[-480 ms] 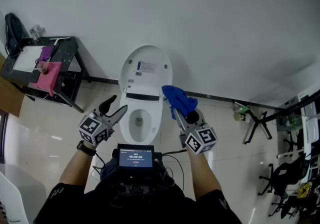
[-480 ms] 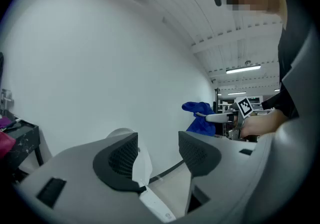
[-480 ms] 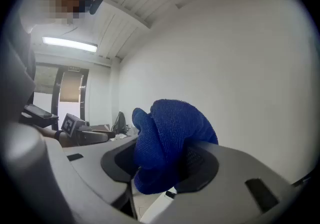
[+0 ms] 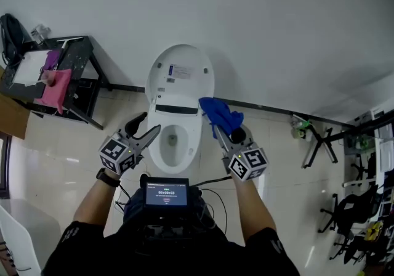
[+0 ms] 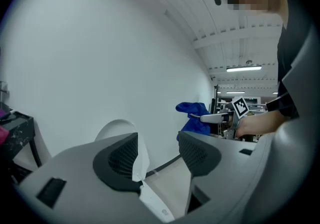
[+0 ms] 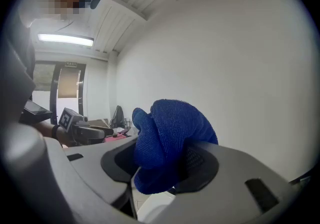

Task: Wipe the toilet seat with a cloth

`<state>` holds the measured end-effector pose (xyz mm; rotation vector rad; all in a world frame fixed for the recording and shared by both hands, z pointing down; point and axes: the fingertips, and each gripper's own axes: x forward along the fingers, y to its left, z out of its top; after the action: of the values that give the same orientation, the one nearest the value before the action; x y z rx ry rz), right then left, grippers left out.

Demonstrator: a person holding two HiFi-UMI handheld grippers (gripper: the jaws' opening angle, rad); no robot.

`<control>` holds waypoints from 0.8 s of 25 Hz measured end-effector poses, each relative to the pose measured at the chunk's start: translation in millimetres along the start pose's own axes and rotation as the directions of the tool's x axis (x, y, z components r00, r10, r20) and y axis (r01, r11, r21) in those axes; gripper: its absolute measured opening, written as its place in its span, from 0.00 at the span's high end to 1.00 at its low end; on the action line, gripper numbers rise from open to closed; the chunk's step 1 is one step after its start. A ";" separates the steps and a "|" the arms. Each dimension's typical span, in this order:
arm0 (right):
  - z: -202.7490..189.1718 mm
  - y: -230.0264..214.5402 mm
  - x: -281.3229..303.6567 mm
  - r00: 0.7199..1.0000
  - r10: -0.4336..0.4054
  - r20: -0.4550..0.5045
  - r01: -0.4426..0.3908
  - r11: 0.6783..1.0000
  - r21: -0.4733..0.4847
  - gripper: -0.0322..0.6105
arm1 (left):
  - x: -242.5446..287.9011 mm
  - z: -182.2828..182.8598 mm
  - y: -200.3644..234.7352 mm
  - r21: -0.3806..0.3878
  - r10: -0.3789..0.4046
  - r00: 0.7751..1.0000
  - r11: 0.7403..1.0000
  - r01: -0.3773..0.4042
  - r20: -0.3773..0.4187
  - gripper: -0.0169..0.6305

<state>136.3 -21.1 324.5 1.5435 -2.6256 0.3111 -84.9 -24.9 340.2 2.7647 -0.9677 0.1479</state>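
White wall fills the upper half of the head view, and pale glossy tiles run beneath it. At ten o'clock a black metal stand sits against the wall with a pink cloth draped over its front edge.

At about eleven o'clock from the person's chest, the left gripper points up and right toward the bowl. Its jaws are spread apart with nothing between them. In the left gripper view only the toilet's raised lid and the wall show through the gap.

Dead ahead at twelve o'clock stands the white toilet. Its oval lid is tipped up against the wall and bears a small printed label. Below a dark hinge band, the toilet seat is a smooth white ring around the open bowl.

At one o'clock the right gripper has its jaws clamped on the blue cloth. The cloth is a deep royal-blue terry bunched into a rounded wad that bulges above and below the pads. It is held in the air beside the toilet's right edge, level with the hinge.

Farther right, at three o'clock, a black folding stand rests on the tiles by the wall. At six o'clock a small lit screen rides on the person's chest.
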 end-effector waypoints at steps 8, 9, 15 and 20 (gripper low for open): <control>-21.3 -16.4 26.6 0.999 0.019 -0.049 -0.018 1.000 0.010 0.63 | 19.0 -23.5 6.5 -0.004 -0.024 0.998 1.000 0.024 -0.055 0.59; -24.9 -18.9 30.7 0.998 0.021 -0.054 -0.020 1.000 0.016 0.63 | 21.5 -25.9 7.6 -0.005 -0.025 0.998 1.000 0.025 -0.061 0.59; -50.0 -34.2 53.5 0.995 0.029 -0.092 -0.025 0.999 0.045 0.63 | 34.1 -40.9 10.2 -0.035 -0.033 0.995 0.999 0.029 -0.098 0.59; -85.2 -43.7 75.4 0.988 0.041 -0.150 -0.031 0.997 0.065 0.63 | 38.2 -63.3 15.8 -0.043 -0.043 0.990 0.998 0.038 -0.137 0.59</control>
<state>134.7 -87.9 426.4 1.4299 -2.5521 0.4974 -66.6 -45.6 410.5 2.6946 -0.8695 0.3061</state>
